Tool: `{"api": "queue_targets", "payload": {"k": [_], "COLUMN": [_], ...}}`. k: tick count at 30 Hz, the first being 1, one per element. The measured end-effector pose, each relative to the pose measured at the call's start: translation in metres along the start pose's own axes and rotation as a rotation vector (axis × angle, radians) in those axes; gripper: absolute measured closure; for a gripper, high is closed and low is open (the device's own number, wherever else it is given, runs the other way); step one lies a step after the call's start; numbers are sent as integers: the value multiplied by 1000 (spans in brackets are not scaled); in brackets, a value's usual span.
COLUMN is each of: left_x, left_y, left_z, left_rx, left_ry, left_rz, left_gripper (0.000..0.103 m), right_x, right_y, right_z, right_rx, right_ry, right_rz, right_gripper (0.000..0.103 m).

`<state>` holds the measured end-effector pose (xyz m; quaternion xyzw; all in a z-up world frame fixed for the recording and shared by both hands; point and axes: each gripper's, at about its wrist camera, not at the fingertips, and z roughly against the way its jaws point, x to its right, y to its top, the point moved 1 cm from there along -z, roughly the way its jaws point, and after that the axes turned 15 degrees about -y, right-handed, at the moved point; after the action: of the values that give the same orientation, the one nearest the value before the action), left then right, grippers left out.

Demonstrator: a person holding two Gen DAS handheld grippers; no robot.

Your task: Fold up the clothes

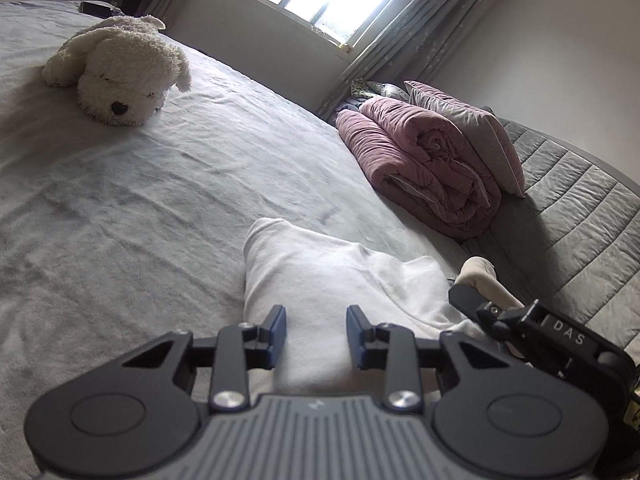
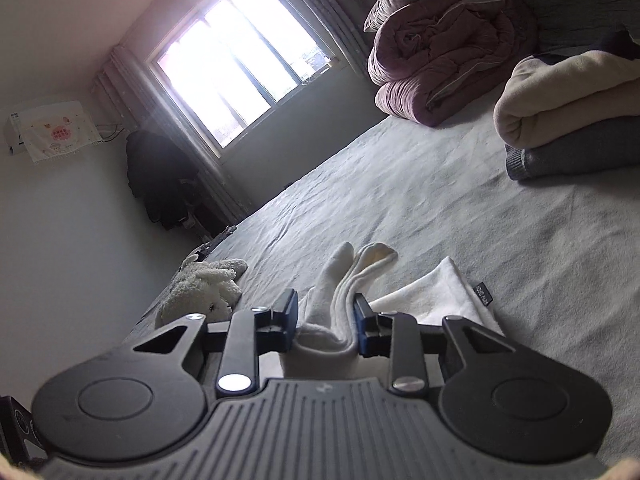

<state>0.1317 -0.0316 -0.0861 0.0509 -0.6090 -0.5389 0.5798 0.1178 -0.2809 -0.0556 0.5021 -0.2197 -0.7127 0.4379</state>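
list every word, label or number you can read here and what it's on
"DAS": white letters on the black body of the right gripper, seen in the left wrist view.
Small black tag on the edge of the white garment: white print, too small to read.
Cloth cover on the wall unit: pink print, too blurred to read.

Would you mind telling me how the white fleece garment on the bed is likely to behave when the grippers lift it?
The white fleece garment will probably droop and sag, since it already creases and bunches between the right gripper's jaws. It looks light and thin. Its loose sleeves will likely dangle and swing.
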Motion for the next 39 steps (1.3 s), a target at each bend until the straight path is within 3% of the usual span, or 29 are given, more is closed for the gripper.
{"api": "queue_targets", "payload": {"k": [1, 4, 9, 12, 13, 14, 15, 19, 24, 30, 32, 35, 39], "left_x": [2, 6, 7, 6, 6, 6, 7, 6, 3, 2, 1, 2, 4], "left_y": [0, -2, -10, -12, -12, -13, -13, -14, -17, -24, -26, -26, -21], "left_z": [-1, -6, -15, -16, -16, -17, -17, -16, -14, -13, -12, -12, -6], "left_rx": [-1, -13, -39, -44, -45, -46, -47, -43, -21, 6, 14, 21, 51], "left_ry": [-7, -31, -46, -50, -50, -48, -46, -48, -59, -81, -90, -94, -107], "left_rz": [-5, -19, -42, -41, -41, -42, -44, -44, -42, -79, -89, -103, -85], "left_gripper": [70, 70, 70, 70, 70, 70, 70, 70, 68, 67, 67, 66, 65], "right_x": [3, 17, 40, 43, 45, 47, 47, 37, 12, -10, -9, -9, -10], "right_y": [3, 11, 16, 16, 16, 16, 16, 15, 5, -13, -18, -16, -11], "right_z": [-1, -2, -11, -7, -5, -4, -3, -3, -7, -17, -25, -22, -13], "right_rx": [8, 20, -63, -55, -59, -61, -65, -89, -110, -96, -95, -62, -7], "right_ry": [-5, -77, -70, -54, -33, -14, -2, -1, -36, -171, -199, -200, -191], "right_rz": [-9, -29, -102, -140, -166, -188, -196, -146, -8, 194, 218, 222, 225], "right_gripper": [75, 96, 93, 85, 68, 43, 38, 37, 39, 42, 59, 70, 76]}}
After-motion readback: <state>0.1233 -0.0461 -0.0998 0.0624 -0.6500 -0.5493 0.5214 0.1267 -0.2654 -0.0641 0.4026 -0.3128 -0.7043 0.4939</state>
